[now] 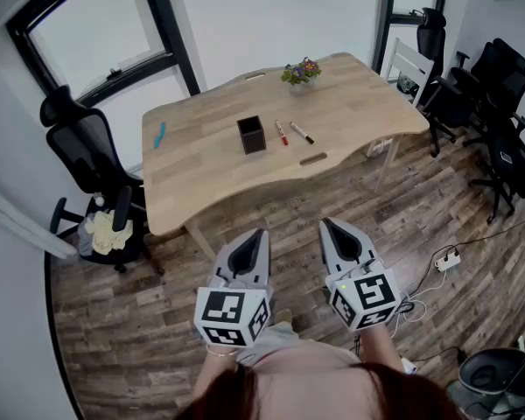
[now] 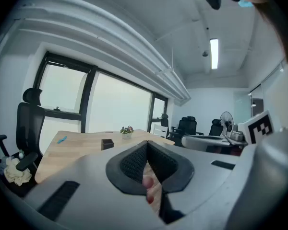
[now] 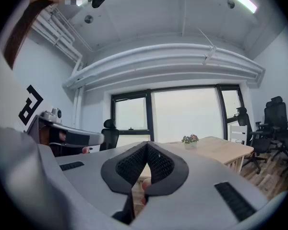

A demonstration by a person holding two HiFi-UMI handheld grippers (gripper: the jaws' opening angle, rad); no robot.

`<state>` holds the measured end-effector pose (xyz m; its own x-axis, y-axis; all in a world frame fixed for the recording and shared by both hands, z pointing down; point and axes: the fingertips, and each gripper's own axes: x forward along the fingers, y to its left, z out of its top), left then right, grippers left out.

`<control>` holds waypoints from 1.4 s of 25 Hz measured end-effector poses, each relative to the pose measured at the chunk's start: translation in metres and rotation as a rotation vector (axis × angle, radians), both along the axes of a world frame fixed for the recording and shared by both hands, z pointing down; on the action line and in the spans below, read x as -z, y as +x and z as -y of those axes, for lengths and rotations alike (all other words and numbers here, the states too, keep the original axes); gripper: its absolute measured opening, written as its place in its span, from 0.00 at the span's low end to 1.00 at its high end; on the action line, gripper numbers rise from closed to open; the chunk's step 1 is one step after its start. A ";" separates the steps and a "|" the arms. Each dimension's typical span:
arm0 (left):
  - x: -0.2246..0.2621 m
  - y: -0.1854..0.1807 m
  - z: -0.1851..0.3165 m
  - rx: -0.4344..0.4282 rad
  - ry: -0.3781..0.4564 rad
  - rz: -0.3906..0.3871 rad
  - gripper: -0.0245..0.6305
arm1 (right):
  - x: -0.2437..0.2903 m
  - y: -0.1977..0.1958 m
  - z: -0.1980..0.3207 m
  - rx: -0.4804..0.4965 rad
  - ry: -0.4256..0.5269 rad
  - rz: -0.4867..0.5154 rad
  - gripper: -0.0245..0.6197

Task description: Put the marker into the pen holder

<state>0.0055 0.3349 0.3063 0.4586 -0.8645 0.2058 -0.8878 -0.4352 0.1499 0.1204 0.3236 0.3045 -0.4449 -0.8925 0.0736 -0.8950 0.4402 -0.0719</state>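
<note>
My left gripper (image 1: 255, 237) and right gripper (image 1: 330, 227) are both pinched together, empty, above the wood-plank floor (image 1: 420, 208). Ahead of them on the pale wooden table (image 1: 201, 169) I see a black square pen holder (image 1: 252, 135), a red-capped marker (image 1: 282, 133) just right of it, a black-capped marker (image 1: 302, 133), and farther off a small potted flower (image 1: 301, 73).

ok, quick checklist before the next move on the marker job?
1. Markers lying free on the table: ok, red marker and dark marker beside the pen holder.
2. Pen holder upright: ok.
3. Right gripper open for a grasp: not ok, jaws together, empty.
4. Left gripper empty: ok, jaws together.
5. Grippers at the table: not ok, both well short of it.
6. Which marker is meant: cannot tell.
</note>
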 end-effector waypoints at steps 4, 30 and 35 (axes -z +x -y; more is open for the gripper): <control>-0.003 -0.004 0.011 -0.001 -0.003 -0.002 0.04 | -0.003 -0.002 0.011 -0.010 -0.001 0.002 0.04; -0.012 -0.042 0.057 -0.051 0.043 -0.027 0.04 | -0.013 -0.019 0.058 -0.130 -0.026 0.076 0.04; -0.013 -0.044 0.061 -0.055 0.037 -0.030 0.04 | -0.015 -0.024 0.062 -0.134 -0.023 0.054 0.04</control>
<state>-0.0386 0.2739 0.3195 0.5111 -0.8445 0.1598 -0.8577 -0.4890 0.1590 0.0963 0.2617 0.3194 -0.3260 -0.9425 0.0740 -0.9401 0.3149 -0.1305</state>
